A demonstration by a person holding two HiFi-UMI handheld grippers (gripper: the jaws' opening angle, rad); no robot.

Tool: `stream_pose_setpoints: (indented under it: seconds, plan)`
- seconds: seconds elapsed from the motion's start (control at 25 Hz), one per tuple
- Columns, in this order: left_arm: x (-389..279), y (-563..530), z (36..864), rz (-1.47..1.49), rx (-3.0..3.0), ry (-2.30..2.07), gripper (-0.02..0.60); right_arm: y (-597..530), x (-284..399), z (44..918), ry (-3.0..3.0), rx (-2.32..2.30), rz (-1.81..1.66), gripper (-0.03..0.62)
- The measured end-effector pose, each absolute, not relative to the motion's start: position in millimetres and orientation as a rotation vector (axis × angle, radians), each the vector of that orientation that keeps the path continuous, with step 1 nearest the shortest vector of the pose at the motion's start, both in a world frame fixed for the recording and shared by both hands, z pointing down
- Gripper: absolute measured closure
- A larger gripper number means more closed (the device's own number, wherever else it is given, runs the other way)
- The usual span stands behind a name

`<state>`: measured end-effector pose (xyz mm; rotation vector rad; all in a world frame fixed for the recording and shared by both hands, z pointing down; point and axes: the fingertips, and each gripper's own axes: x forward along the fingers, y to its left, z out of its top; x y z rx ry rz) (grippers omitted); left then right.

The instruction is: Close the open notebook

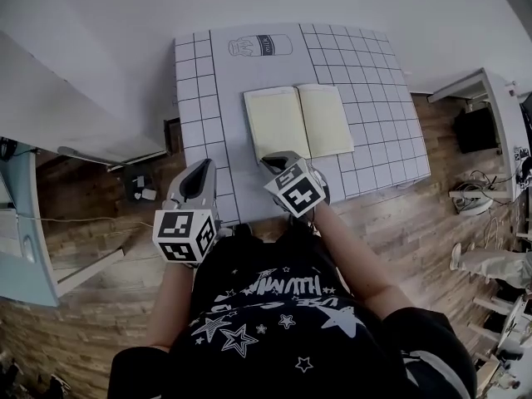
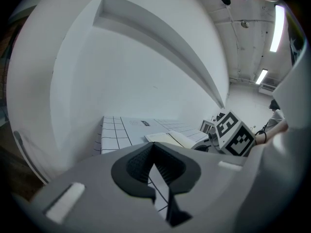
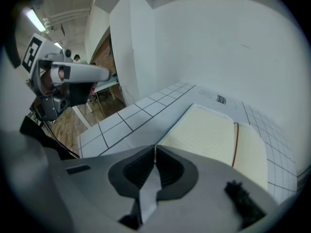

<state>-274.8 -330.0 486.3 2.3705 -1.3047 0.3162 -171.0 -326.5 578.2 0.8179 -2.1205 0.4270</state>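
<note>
We cannot see the near left corner of the notebook (image 1: 298, 121): the right gripper (image 1: 274, 158) covers it, its jaws pressed together (whether a page is caught between them we cannot tell). The left gripper (image 1: 202, 166) hangs beside it near the table's front edge, jaws likewise together and empty. The notebook lies open and flat, cream pages up, mid-table. The table (image 1: 370, 98) is white with a grid, and a wooden floor (image 1: 83, 306) surrounds it.
</note>
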Motion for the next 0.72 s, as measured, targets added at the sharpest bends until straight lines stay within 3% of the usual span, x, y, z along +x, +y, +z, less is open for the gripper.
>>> stream_pose_setpoints:
  seconds: [0.36,0.72]
  plan:
    - [-251,-329,472,0.299,2.348,-1.372,0.572,-329,-134,502,-2.275,0.886,0.377,0.572]
    - [-183,-328,459,0.306,2.389,-1.354,0.572,-339,-53,464,-2.332,1.030,0.395,0.572]
